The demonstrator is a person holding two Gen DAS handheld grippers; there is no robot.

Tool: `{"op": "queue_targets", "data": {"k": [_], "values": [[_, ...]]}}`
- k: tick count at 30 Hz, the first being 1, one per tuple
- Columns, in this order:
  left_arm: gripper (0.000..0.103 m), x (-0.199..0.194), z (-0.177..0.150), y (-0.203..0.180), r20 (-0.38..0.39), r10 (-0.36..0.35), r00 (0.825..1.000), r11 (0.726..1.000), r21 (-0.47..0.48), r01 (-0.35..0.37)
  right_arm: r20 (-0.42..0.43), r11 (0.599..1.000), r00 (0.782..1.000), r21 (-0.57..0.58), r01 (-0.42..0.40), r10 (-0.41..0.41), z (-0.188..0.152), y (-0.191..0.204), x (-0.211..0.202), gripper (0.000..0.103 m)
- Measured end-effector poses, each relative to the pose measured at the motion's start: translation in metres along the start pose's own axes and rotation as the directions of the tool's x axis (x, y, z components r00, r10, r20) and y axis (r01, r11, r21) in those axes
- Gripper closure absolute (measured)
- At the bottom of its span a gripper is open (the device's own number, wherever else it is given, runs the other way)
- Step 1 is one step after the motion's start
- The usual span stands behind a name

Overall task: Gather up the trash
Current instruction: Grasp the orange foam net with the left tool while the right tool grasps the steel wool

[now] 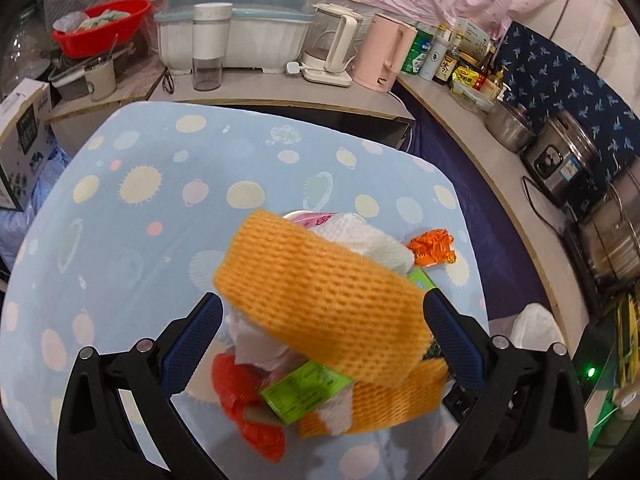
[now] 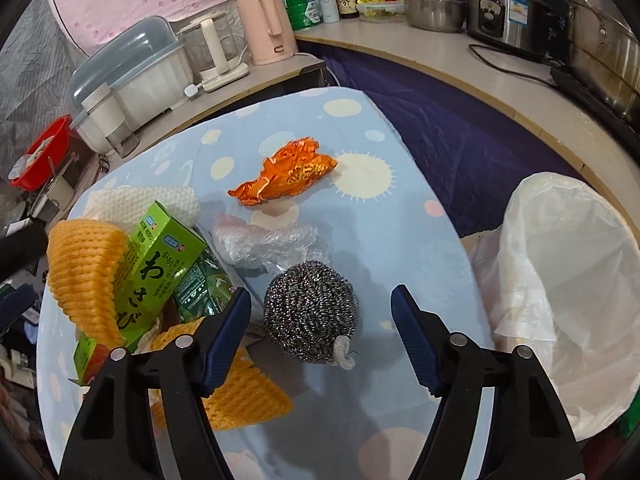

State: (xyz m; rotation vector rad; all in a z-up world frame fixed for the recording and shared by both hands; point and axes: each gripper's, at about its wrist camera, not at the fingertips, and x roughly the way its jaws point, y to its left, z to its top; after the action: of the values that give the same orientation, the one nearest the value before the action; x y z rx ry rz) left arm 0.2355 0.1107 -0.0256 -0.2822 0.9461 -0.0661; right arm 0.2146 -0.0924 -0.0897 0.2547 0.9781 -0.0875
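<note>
My left gripper straddles a heap of trash on the blue spotted tablecloth. A raised orange foam net spans the gap from pad to pad, so it looks gripped. Under it lie white tissue, red plastic, a green box and a second orange net. My right gripper stands open around a steel wool scourer, with neither pad touching it. Beyond are clear plastic film and a crumpled orange wrapper. A green wasabi box leans at the left.
A bin lined with a white bag stands off the table's right edge. An L-shaped counter behind carries a dish rack, a pink kettle, bottles, pots and a rice cooker. A red basin sits far left.
</note>
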Motion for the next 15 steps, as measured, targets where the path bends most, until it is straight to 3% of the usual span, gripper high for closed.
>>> {"op": "queue_targets", "data": {"k": [5, 14, 15], "values": [[0.008, 0.018, 0.004, 0.002, -0.037, -0.017, 0.999, 0.999, -0.040, 0.015, -0.040, 1.000, 0.999, 0.010, -0.023, 0.024, -0.008, -0.001, 0.010, 0.049], [0.061, 0.008, -0.004, 0.008, -0.047, -0.057, 0.997, 0.998, -0.006, 0.057, -0.011, 0.999, 0.999, 0.000, -0.036, 0.036, -0.015, -0.001, -0.004, 0.061], [0.067, 0.005, -0.005, 0.008, -0.046, -0.061, 0.997, 0.998, 0.002, 0.061, -0.006, 0.999, 0.999, 0.003, -0.037, 0.037, -0.015, -0.002, -0.008, 0.068]]}}
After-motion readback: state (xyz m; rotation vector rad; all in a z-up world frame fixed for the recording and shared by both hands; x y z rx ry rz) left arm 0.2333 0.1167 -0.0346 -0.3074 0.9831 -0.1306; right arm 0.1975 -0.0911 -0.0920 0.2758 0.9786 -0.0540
